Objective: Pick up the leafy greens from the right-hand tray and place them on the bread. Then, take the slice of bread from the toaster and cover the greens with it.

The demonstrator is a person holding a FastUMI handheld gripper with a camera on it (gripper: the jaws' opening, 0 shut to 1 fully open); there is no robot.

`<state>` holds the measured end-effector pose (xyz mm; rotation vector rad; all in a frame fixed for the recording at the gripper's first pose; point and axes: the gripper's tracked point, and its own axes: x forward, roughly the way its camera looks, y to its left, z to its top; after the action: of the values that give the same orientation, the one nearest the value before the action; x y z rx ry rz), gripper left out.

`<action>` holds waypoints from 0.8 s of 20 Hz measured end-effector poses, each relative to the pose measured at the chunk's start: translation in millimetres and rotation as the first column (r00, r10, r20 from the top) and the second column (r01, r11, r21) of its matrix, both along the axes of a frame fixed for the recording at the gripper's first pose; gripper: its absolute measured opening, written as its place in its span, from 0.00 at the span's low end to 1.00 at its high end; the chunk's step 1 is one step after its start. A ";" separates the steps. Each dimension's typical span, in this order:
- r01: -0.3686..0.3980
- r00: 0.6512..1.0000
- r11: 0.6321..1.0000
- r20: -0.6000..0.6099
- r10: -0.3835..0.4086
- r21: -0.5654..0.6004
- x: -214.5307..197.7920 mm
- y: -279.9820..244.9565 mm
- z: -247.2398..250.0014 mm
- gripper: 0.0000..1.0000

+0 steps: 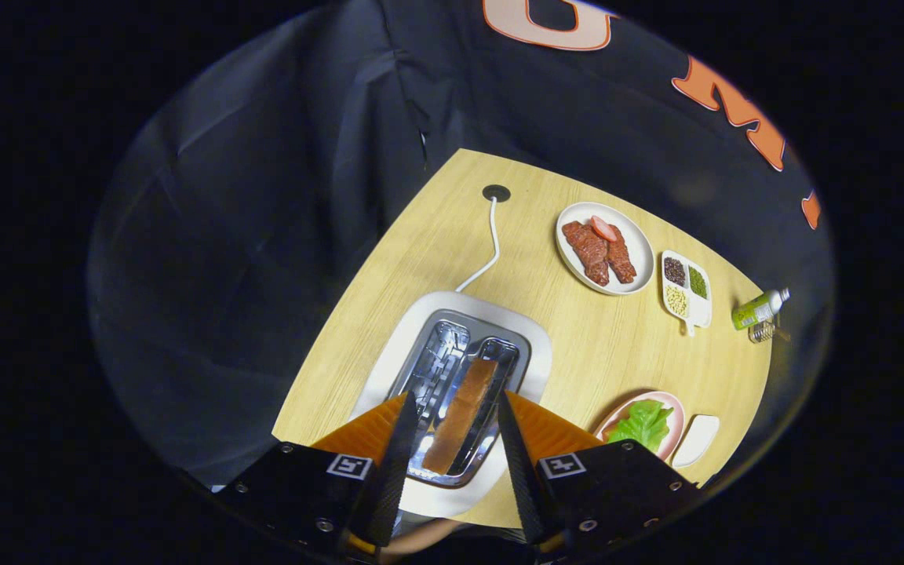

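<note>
My gripper (pixel 452 439) hovers above the toaster (pixel 456 377), its jaws spread wide, holding nothing. The bread slice (pixel 464 414) stands on edge in the toaster's right slot, seen between my fingers; its long axis runs along the slot, away from me and slightly rightward. The left slot shows bare metal wire guides. The toaster is white, rounded, with a shiny steel top, and stands close to the left edge of the pale wood-grain bench (pixel 577 345). Its white cord (pixel 490 247) curves to a round black grommet (pixel 496 193). Open bench surface lies right of the toaster. The leafy greens (pixel 640 424), crinkled, lie on a pink plate (pixel 676 428) just beyond my right finger. Farther off are a white plate of meat slices (pixel 605 247), a divided dish of beans (pixel 686 286) and a green bottle (pixel 758 308).
</note>
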<state>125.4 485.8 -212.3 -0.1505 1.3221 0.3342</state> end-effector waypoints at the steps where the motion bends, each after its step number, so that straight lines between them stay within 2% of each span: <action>1: 0.007 1.000 1.000 -0.006 -0.007 -0.012 -2.1 -2.4 -4.3 0.61; 5: 0.039 0.998 0.999 -0.041 -0.038 0.031 -9.3 -2.8 -8.8 0.43; 6: 0.047 0.998 0.998 -0.043 -0.046 0.043 -9.1 -3.4 -8.1 0.34; 10: 0.092 0.995 0.990 -0.048 -0.087 0.111 -6.6 -7.7 2.3 0.19; 15: 0.129 0.991 0.965 -0.012 -0.130 0.230 4.4 -23.2 43.8 0.15; 16: 0.128 0.991 0.967 0.018 -0.135 0.220 7.2 -34.2 48.4 0.15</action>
<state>132.6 451.6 -163.9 0.1159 1.2466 0.3597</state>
